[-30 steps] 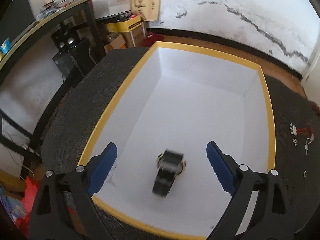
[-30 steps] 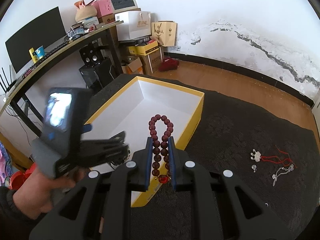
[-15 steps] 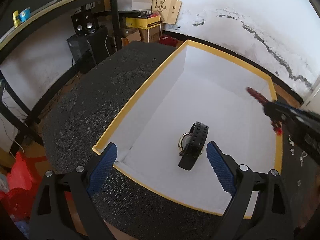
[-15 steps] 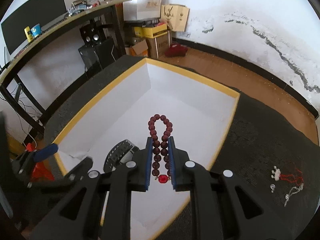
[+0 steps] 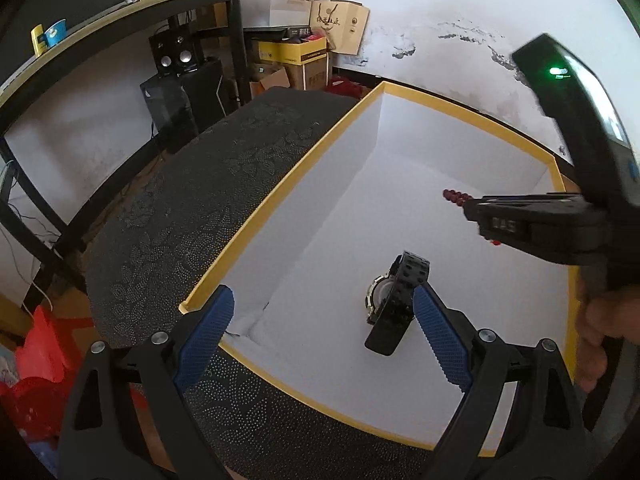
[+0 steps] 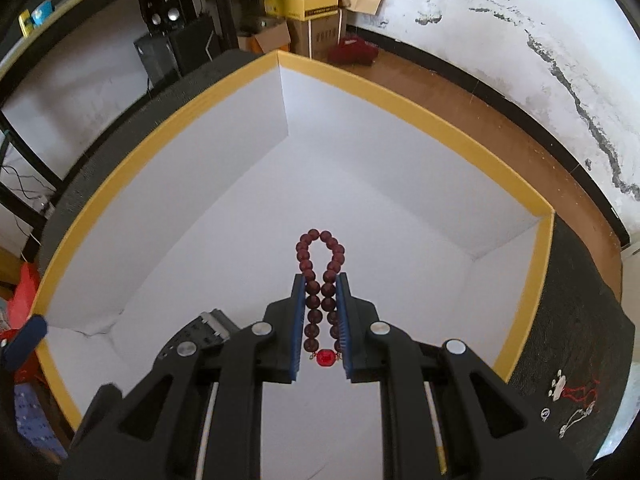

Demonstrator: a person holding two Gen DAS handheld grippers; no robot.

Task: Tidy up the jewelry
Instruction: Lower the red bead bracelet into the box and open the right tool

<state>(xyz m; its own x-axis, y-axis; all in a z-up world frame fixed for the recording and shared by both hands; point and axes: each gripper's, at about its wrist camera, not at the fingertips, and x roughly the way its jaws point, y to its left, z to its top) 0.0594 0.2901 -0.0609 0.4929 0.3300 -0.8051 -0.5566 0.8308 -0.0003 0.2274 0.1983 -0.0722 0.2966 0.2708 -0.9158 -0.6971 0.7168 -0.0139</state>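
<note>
Right gripper (image 6: 320, 312): its blue-padded jaws are pressed together on a bracelet of dark red beads (image 6: 320, 276), which runs lengthwise between the pads; a looped end sticks out past the fingertips and a single bright red bead sits at the near end, between the finger bases.
Right gripper's place: it hangs over the white floor of the box, pointing steeply down; in the left wrist view it enters from the right (image 5: 466, 204), with a few beads showing at its tip and a person's hand (image 5: 604, 332) around its handle.
Left gripper (image 5: 324, 340): its jaws stand wide apart and grip nothing; it is poised above the near end of the box, one pad over the near corner, the other just beside the watch.
Watch (image 5: 394, 300): black, with a perforated strap and a pale face ringed in metal, it lies on its side on the box floor, near the front wall.
Box (image 6: 400, 96): a large open box, white inside with a yellow rim, resting on a dark patterned cloth (image 5: 180, 216).
Other jewelry (image 6: 574, 402): several small pieces, among them a red cord and a pale chain, lie on the cloth outside the box's right wall.
Beyond: a desk (image 5: 120, 12), speakers (image 5: 176, 56), cardboard cartons (image 5: 300, 60) and a stained white wall (image 6: 520, 12).
</note>
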